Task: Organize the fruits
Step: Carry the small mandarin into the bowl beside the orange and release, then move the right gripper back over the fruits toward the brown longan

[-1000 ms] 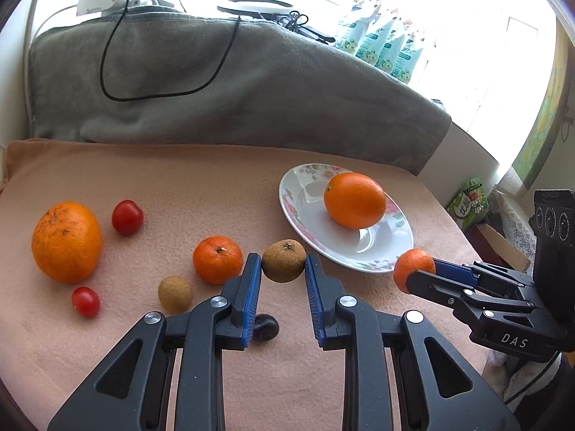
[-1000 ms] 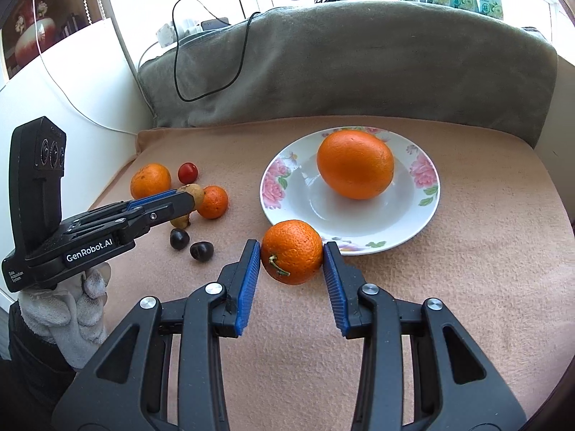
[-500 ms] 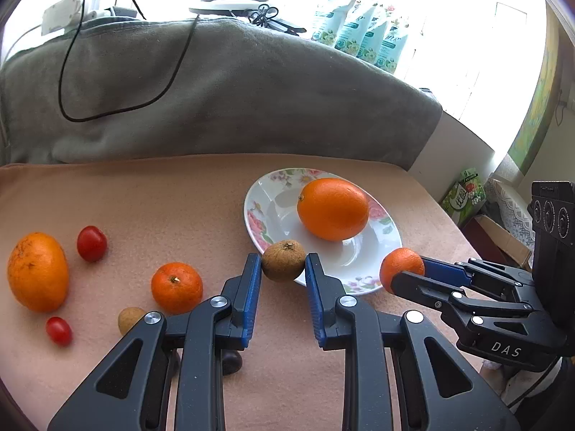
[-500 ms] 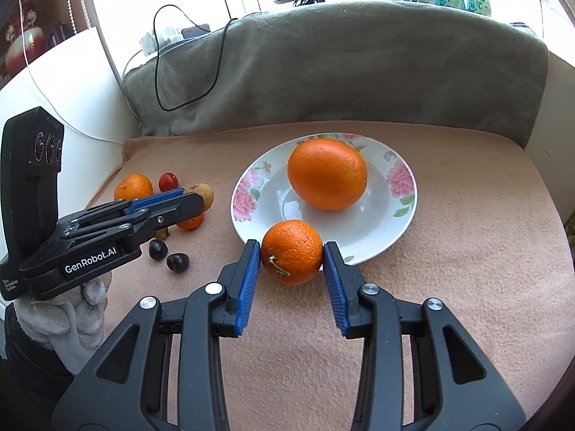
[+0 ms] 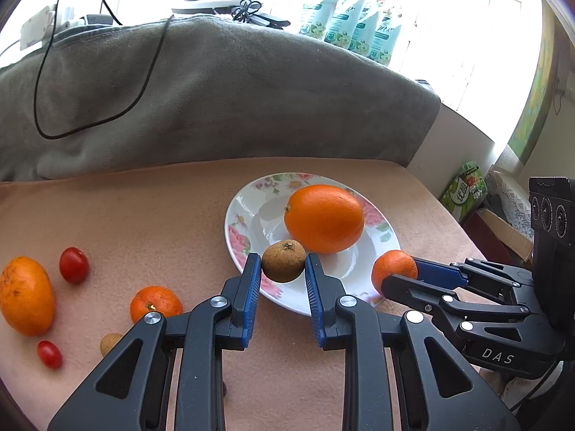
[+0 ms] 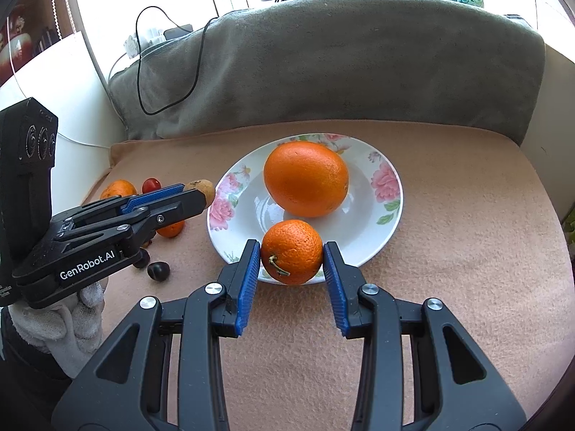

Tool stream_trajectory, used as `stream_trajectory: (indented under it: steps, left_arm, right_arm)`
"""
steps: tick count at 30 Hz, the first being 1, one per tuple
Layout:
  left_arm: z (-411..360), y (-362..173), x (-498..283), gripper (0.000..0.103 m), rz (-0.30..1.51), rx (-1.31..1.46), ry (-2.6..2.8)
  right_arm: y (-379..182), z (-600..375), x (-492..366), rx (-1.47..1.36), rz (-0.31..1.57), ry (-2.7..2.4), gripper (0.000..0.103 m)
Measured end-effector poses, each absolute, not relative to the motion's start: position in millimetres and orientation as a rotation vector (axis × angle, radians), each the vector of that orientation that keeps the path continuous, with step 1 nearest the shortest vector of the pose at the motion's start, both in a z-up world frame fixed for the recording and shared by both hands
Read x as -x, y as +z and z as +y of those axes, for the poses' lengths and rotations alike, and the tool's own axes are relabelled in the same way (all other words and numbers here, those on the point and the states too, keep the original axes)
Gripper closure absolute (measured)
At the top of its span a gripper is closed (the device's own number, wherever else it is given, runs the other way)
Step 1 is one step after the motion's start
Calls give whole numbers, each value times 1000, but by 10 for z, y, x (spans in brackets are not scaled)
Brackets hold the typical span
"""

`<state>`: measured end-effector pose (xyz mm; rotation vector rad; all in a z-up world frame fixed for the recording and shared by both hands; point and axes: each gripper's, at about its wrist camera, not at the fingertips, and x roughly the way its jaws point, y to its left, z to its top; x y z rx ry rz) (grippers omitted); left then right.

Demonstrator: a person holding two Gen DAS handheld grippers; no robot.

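Left claw [image 5: 283,271] grips a brown fruit [image 5: 284,260], my right claw [image 6: 291,255] a mandarin [image 6: 291,251], both over the plate's [image 6: 390,197] rim; a large orange [image 6: 306,178] fills its middle.

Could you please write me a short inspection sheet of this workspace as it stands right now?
Surface: peach blanket over the table.
Job's things: floral plate holding a big orange; on the blanket, an orange, a mandarin, two tomatoes, two dark fruits, one small brown fruit.
Clutter: nothing seen on the blanket.
Grippers: left claw shut on a brown fruit; right claw shut on a small mandarin; both at the plate's near rim.
Cables: black cable looped on the grey blanket.
Surroundings: bright window, green pouches on the sill.
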<state>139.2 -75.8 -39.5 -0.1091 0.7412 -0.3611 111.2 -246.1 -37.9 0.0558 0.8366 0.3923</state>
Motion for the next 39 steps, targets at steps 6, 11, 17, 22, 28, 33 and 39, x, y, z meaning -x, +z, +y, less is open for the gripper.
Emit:
stream_trajectory:
  steps: [6, 11, 17, 22, 28, 33, 39]
  left_arm:
    - [-765, -404, -1425, 79, 747, 105, -358]
    - [-763, -410, -1437, 79, 746, 103, -349]
    - [-769, -399, -1445, 70, 740, 97, -339]
    - [-757, -387, -1434, 46, 730, 106, -323]
    - [-744, -350, -1411, 28, 725, 117, -304]
    - [-744, -324, -1409, 28, 725, 114, -291]
    - [-734, -293, -1375, 28, 717, 113, -286]
  right_arm:
    - [-390, -2475, -1147, -61, 841, 386, 65]
    - [-393, -2466, -1153, -58, 842, 383, 65]
    - [-392, -2464, -1156, -52, 835, 378, 44]
    - [-332, -2446, -1116, -27, 803, 372, 28]
    - [-303, -2419, -1094, -13, 787, 377, 14]
    - [-267, -2374, -1067, 9, 774, 377, 13]
    - [-253, -2373, -1050, 7, 778, 377, 13]
